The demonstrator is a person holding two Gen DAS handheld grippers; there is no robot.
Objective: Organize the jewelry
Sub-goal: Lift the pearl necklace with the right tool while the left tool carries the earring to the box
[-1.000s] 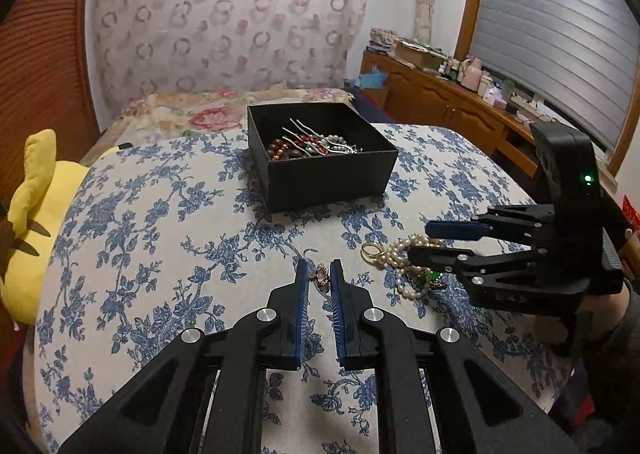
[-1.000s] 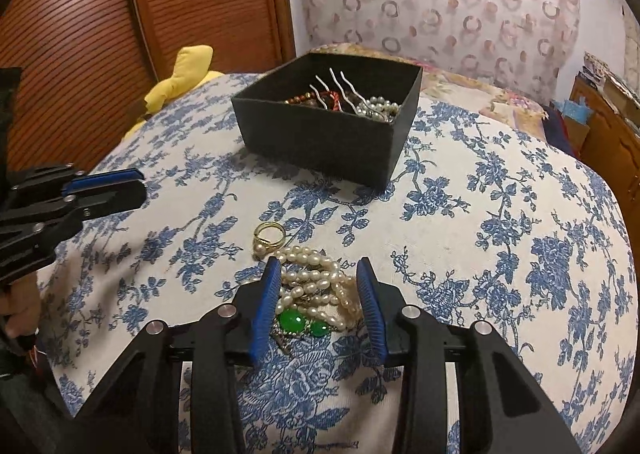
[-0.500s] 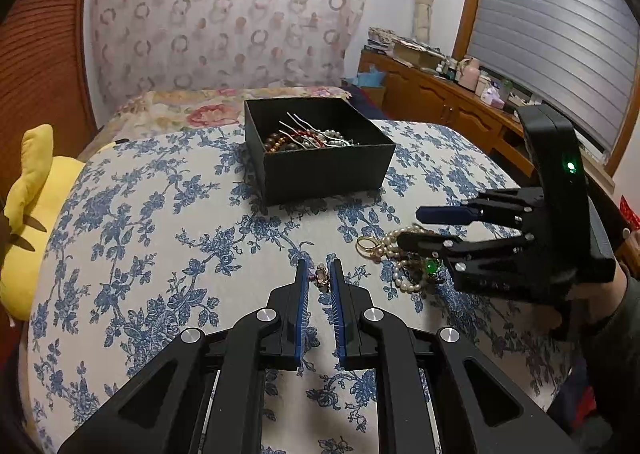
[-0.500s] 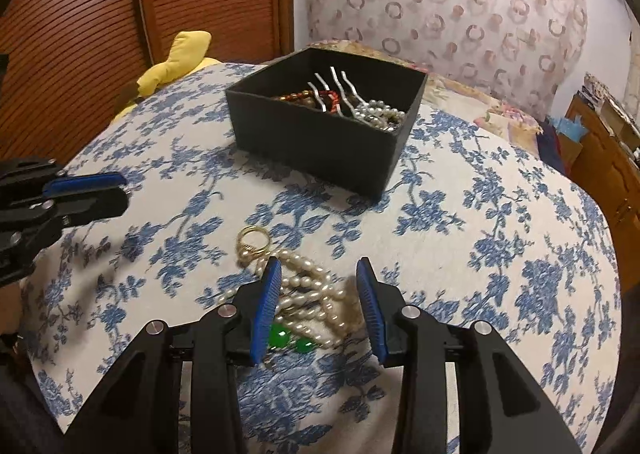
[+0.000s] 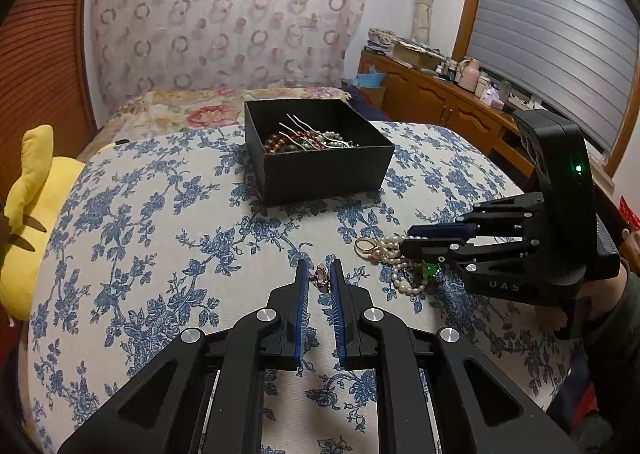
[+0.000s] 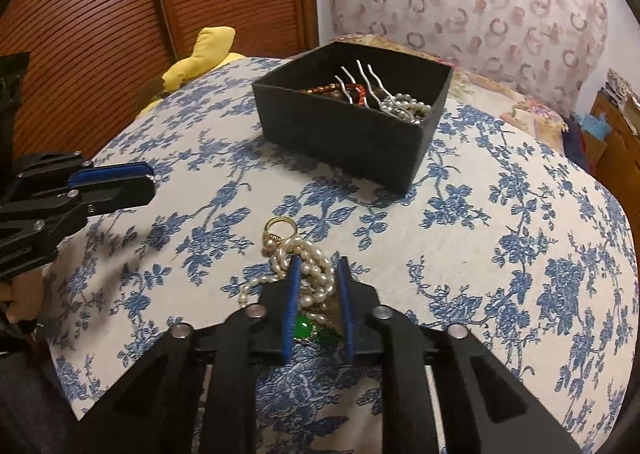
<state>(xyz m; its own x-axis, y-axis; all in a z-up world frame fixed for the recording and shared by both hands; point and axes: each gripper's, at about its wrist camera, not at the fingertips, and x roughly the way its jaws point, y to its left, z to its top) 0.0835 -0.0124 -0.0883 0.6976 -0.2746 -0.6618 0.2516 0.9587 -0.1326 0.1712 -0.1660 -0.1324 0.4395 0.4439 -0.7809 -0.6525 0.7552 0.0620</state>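
Right wrist view: the right gripper (image 6: pixel 318 274) is closing on the pearl necklace (image 6: pixel 308 274) heaped on the counter (image 6: pixel 500 254); the black jewelry box (image 6: pixel 352 133) lies toward twelve o'clock. The left gripper (image 5: pixel 319 278) is clamped on a small ring (image 5: pixel 320 276).

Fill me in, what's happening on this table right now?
A person is sorting jewelry into the black box. The left hand-held gripper is shut on a small pinkish trinket. The right hand-held gripper is closing its jaws around the pearl necklace, which lies on the floral tablecloth beside a gold ring.
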